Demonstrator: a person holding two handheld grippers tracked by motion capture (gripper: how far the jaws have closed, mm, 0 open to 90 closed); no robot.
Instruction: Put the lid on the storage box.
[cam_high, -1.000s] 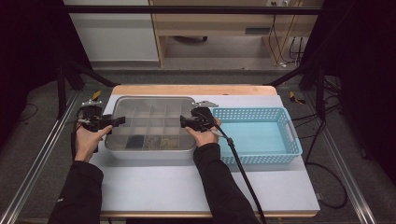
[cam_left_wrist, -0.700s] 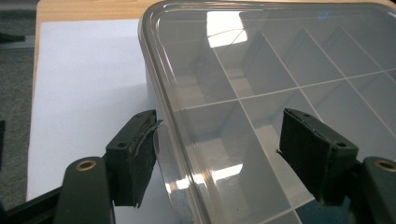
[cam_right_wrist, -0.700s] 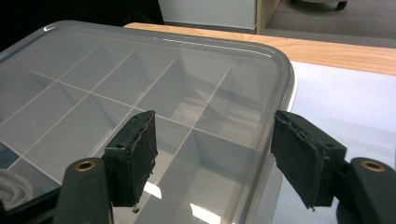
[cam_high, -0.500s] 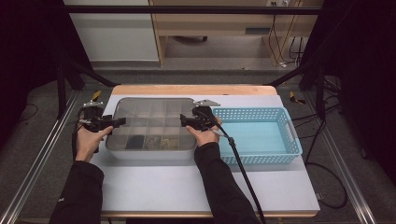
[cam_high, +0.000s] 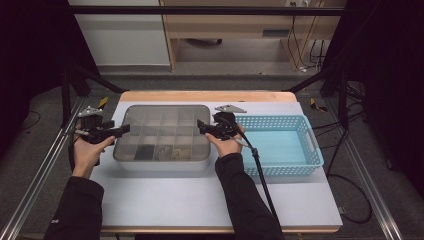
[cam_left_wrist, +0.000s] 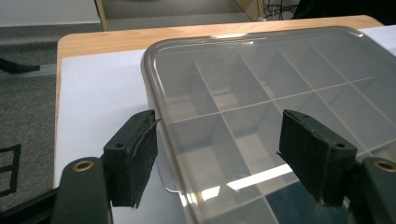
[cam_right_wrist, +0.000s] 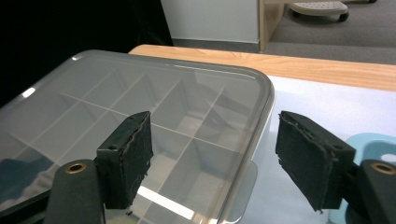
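A shallow compartment box (cam_high: 162, 132) with a translucent grey lid sits on the white mat, left of centre. Small dark parts lie in its front compartments (cam_high: 155, 151). My left gripper (cam_high: 123, 131) is open at the box's left side. In the left gripper view its jaws straddle the lid's left edge (cam_left_wrist: 156, 116), with one pad (cam_left_wrist: 137, 161) outside the box and the other over the lid. My right gripper (cam_high: 201, 125) is open at the box's right side. In the right gripper view its pads (cam_right_wrist: 130, 156) straddle the lid's right edge (cam_right_wrist: 266, 100) the same way.
An empty light-blue basket (cam_high: 300, 125) stands just right of the box, close behind my right hand. The mat's front half (cam_high: 200, 200) is bare. A wooden table edge (cam_high: 200, 96) runs along the back, and metal rails flank the table.
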